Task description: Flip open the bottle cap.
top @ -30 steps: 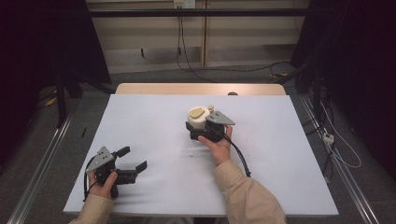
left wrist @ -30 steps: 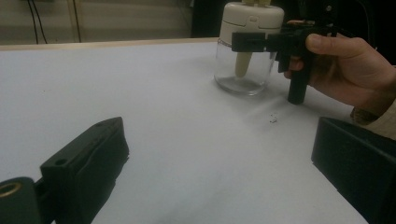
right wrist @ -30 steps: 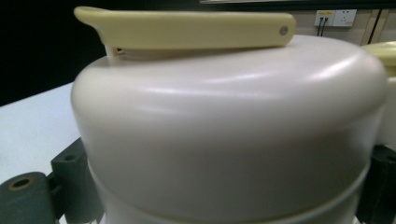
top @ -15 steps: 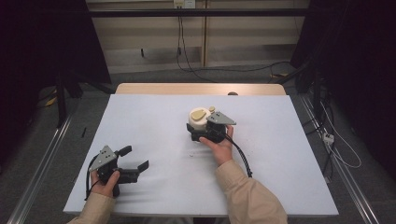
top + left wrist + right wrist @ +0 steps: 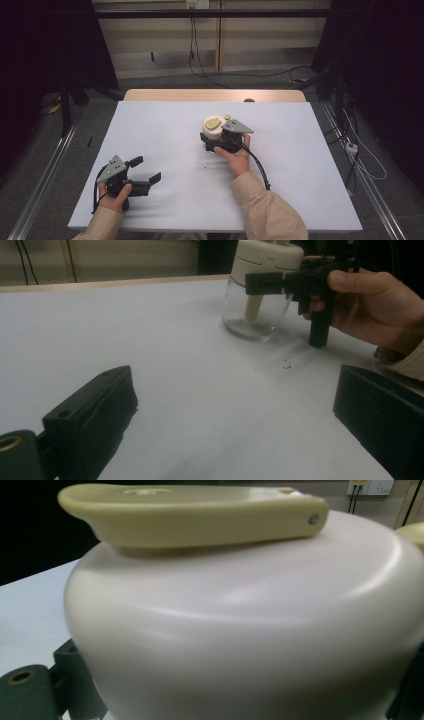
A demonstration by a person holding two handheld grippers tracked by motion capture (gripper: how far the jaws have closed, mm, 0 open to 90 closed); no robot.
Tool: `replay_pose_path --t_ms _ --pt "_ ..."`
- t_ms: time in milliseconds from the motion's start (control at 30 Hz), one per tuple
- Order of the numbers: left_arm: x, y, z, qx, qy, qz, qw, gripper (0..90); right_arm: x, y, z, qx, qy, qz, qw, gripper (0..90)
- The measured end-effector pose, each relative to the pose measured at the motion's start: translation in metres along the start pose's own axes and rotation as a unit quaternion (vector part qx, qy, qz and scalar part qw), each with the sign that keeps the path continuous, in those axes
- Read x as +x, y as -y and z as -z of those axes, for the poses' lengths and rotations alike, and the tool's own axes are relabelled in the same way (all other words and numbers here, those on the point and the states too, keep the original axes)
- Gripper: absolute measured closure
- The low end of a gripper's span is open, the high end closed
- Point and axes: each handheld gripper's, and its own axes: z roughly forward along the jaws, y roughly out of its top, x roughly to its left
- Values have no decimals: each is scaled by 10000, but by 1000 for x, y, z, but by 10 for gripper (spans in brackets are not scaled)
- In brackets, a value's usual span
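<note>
A clear glass jar (image 5: 212,129) with a cream lid and a yellow-green flip lever stands near the middle of the white table. My right gripper (image 5: 214,136) is shut on the jar at the lid, its jaws on either side. In the right gripper view the cream lid (image 5: 240,630) and lever (image 5: 190,512) sit very close. The left gripper view shows the jar (image 5: 257,300) upright on the table, with the right gripper (image 5: 270,282) clamped across its lid. My left gripper (image 5: 147,169) rests open at the near left, nothing between its jaws (image 5: 235,385).
The white table sheet (image 5: 310,175) has bare room on all sides of the jar. A small speck (image 5: 286,363) lies on it just in front of the jar. A wooden strip (image 5: 175,95) runs along the far edge; cables lie on the floor to the right.
The left gripper has shifted slightly to the right. The jar and the right gripper have barely moved.
</note>
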Motion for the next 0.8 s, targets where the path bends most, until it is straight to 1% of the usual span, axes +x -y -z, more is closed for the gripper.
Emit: replay_pose_path --t_ms 200,267,400,467,533,600,633,800 --pt "-2 -5 -3 -8 -10 -50 10000 31 1 0 0 9 21 15 10000 64" --pt "-2 -7 -5 -43 8 -11 10000 31 0 0 0 15 22 14 10000 63" --pt "-3 -10 -9 32 -26 52 10000 38 0 -1 0 34 8 -10 10000 63" --pt "-5 -14 -12 89 19 28 10000 46 0 -1 0 37 1 -10 10000 64" --pt "-8 -18 -15 90 34 -31 9999 67 0 -1 1 44 -10 -5 10000 64" --pt "-9 -20 -17 90 49 -26 9999 70 0 -1 1 47 -16 9 10000 63" --pt "-11 -22 -21 99 111 65 9999 73 0 -1 1 56 -18 6 10000 63" --pt "-14 -29 -27 126 165 120 9997 87 0 -1 1 69 -23 8 10000 63"
